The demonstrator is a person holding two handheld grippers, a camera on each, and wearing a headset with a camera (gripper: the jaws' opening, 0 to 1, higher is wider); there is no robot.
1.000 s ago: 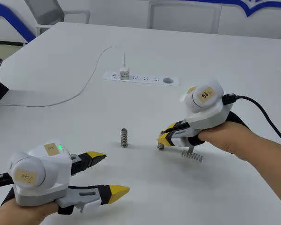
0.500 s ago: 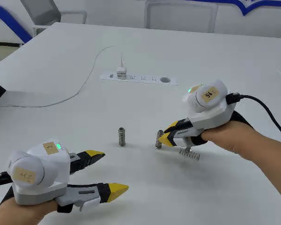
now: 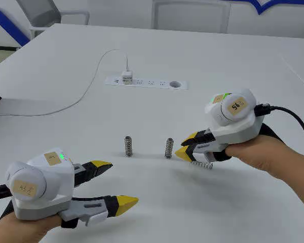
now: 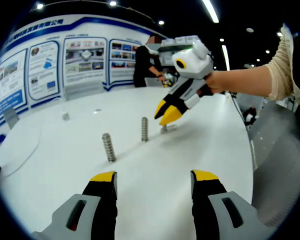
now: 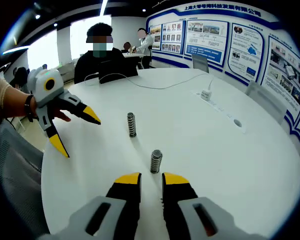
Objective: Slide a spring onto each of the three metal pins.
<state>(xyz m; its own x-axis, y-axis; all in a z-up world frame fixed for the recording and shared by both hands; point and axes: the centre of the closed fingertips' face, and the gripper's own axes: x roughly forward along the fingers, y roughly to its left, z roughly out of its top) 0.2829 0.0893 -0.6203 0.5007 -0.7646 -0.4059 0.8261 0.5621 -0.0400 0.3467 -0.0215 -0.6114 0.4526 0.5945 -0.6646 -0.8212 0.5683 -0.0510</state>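
While the left gripper (image 3: 122, 182) hangs at lower left with jaws spread wide and holding nothing, the right gripper (image 3: 184, 147), jaws only narrowly apart and gripping nothing, points its tips just beside the middle standing spring (image 3: 168, 148); a loose spring (image 3: 201, 164) lies beneath it, the left standing spring (image 3: 128, 146) near centre

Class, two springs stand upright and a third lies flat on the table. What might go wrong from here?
1. The right hand-held gripper sits very close to the nearer upright spring; a careless swing may knock it off.
2. The loose spring lies flat, partly under that gripper, so it may roll or slip out when pinched.
3. I cannot make out the third pin clearly, so lining up could be hard.
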